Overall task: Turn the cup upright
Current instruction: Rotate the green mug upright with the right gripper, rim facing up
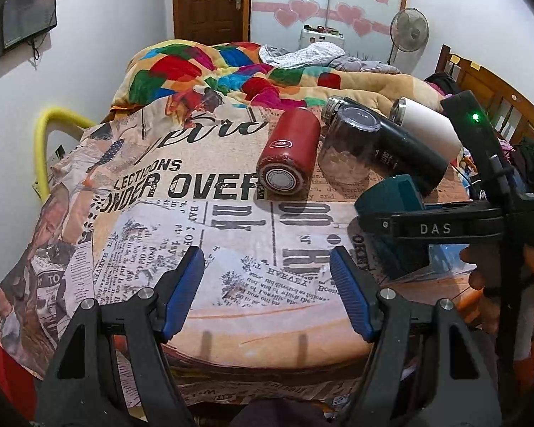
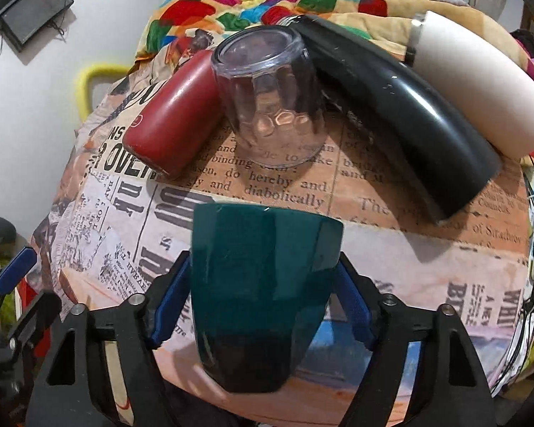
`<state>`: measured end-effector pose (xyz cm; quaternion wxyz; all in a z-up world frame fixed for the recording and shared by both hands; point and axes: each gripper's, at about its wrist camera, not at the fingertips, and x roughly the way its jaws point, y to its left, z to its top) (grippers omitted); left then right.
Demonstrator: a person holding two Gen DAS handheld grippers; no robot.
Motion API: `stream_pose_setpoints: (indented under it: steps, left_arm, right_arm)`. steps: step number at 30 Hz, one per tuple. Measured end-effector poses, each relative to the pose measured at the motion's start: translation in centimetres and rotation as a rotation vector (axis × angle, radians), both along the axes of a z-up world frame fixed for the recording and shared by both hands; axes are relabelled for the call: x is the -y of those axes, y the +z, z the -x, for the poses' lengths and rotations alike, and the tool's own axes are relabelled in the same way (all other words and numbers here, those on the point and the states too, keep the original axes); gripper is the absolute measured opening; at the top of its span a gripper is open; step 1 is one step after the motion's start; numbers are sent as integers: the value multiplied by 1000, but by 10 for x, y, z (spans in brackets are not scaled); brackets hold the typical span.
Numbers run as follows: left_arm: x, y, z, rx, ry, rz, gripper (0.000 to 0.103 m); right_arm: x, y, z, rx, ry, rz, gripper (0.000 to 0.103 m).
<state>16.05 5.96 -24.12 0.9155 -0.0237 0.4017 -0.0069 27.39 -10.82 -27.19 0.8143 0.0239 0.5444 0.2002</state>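
Note:
A dark teal cup (image 2: 260, 284) sits between the blue pads of my right gripper (image 2: 263, 302), which is shut on it; its wide end points away from the camera and it is held just above the newspaper-print cloth (image 2: 391, 267). In the left wrist view the same cup (image 1: 391, 220) shows at the right, held by the right gripper (image 1: 409, 227). My left gripper (image 1: 267, 284) is open and empty over the front of the cloth (image 1: 231, 249).
Behind the cup stands an upside-down clear glass (image 2: 270, 99). A red flask (image 2: 174, 124), a black flask (image 2: 409, 117) and a white flask (image 2: 477, 82) lie on their sides. A colourful quilt (image 1: 213, 71) is heaped at the back.

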Motion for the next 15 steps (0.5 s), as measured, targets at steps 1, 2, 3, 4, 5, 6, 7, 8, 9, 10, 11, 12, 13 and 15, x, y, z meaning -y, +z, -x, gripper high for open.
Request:
stream_pose_setpoints:
  steps: [1,2,3,4,5,6,7,8,9,10,11,12,13,15]
  left_arm:
    - [1,1,0,1,-1,1,72]
    - [2,2,0,3,-3,-1,72]
    - [4,3,0,7,-4,-5,72]
    - [5,4,0,9,-5,-7,72]
    - [6,6,0,11,-7,-10,72]
    - [7,7,0,14,-9,-11,72]
    - [8,8,0,16,-9,-13,72]
    - [9,10,1,20,-10,-15,72]
    - [10,12,1,24,-11,-15,72]
    - [10,13,1,27,-12,-16,72]
    - [12,15,2,33,-13,-17,72]
    - [12,17,3,38,-13,-19,72]
    - [13,19,3,42,-14,-19,72]
    - [14,24,4,54,-18,-18,72]
  right_arm:
    - [1,0,0,-4,2,-4,73]
    - [2,1,1,-5,4,-6,73]
    - [2,1,2,-3,5,-8,73]
    - [3,3,4,2,6,-11,72]
    - [4,5,6,7,9,-12,72]
    - [4,7,7,15,13,-12,72]
    - [6,10,10,25,14,-13,72]
    - [6,13,10,35,15,-13,72]
    - [7,16,12,45,17,-13,72]
    - [8,20,14,59,19,-14,72]
    - [9,27,19,79,23,-17,72]
    - [10,30,19,87,26,-18,72]
    - [11,34,21,99,29,-20,72]
    - [12,42,24,124,29,-25,72]
